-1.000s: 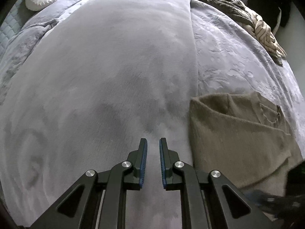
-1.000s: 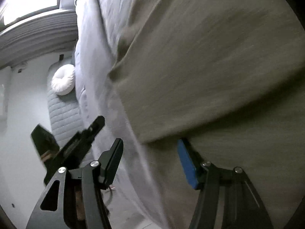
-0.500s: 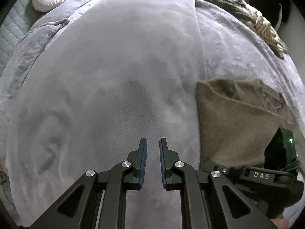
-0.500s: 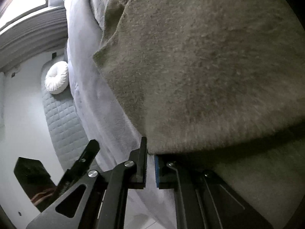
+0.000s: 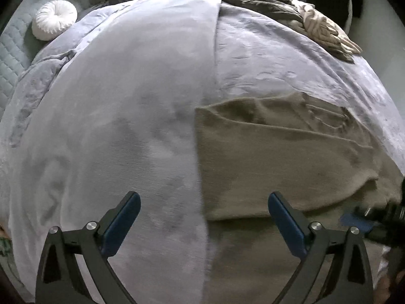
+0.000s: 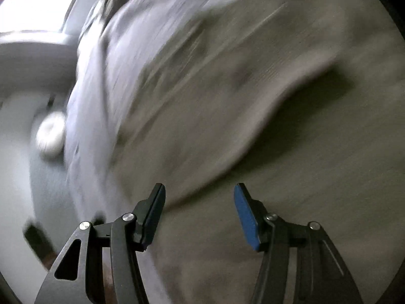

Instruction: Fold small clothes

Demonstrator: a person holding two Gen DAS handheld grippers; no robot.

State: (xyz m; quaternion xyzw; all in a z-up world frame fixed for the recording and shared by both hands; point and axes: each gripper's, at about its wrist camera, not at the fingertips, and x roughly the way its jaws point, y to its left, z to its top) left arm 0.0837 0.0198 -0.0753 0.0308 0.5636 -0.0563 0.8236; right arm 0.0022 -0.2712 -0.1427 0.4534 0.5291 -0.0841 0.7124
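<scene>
1. Left gripper (image 5: 203, 211): jaws spread wide, having just been opening; nothing pinched between the blue pads (image 5: 284, 224); pointed steeply downward.
2. Right gripper (image 6: 200, 202): jaws parted about halfway, likewise just opened; nothing gripped between the fingers (image 6: 244, 212); tilted downward, view blurred.

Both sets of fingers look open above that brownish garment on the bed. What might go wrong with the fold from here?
1. The brown garment has a folded-over flap whose edge looks loose and bowed; left unpinned, it may slide open again.
2. The left gripper straddles the garment's edge and the grey blanket, so closing there might pinch both.
3. The right gripper view is blurred, so a hurried grab could miss the edge.
</scene>
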